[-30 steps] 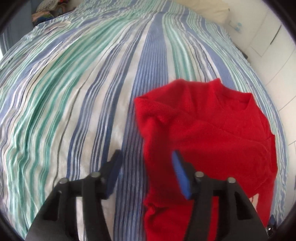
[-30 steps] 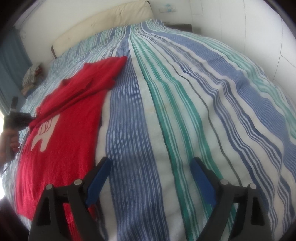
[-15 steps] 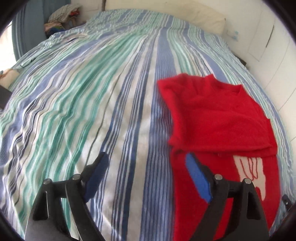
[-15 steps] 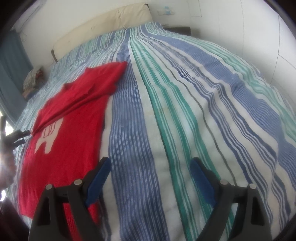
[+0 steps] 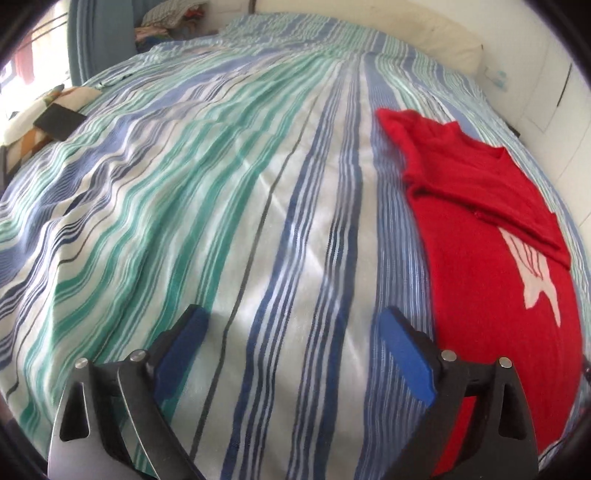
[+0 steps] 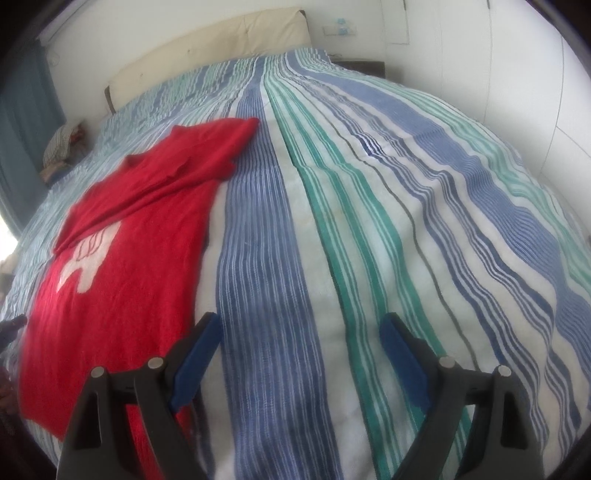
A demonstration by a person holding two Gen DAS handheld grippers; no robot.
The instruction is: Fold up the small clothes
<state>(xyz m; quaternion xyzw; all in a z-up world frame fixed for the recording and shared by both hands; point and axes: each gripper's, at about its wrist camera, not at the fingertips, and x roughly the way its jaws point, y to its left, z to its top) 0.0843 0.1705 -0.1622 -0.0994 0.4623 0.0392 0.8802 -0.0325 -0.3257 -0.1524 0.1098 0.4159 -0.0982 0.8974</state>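
Observation:
A red T-shirt with a white print lies flat on the striped bed, its top part folded down over the chest. In the left wrist view it lies to the right of my left gripper, whose jaws are opening with only bedcover between them. In the right wrist view the same red T-shirt lies to the left of my right gripper, which stands open over bare stripes with nothing between its blue pads. The shirt's lower hem is partly hidden behind the left finger there.
The blue, green and white striped bedcover fills both views. A cream headboard and white walls stand at the far end. A small heap of clothes lies at a far corner. A dark flat object rests on patterned cloth at the left edge.
My left gripper has pulled away to the left off the red shirt and its jaws have widened; the shirt's folded top now lies released. The right gripper has stayed put.

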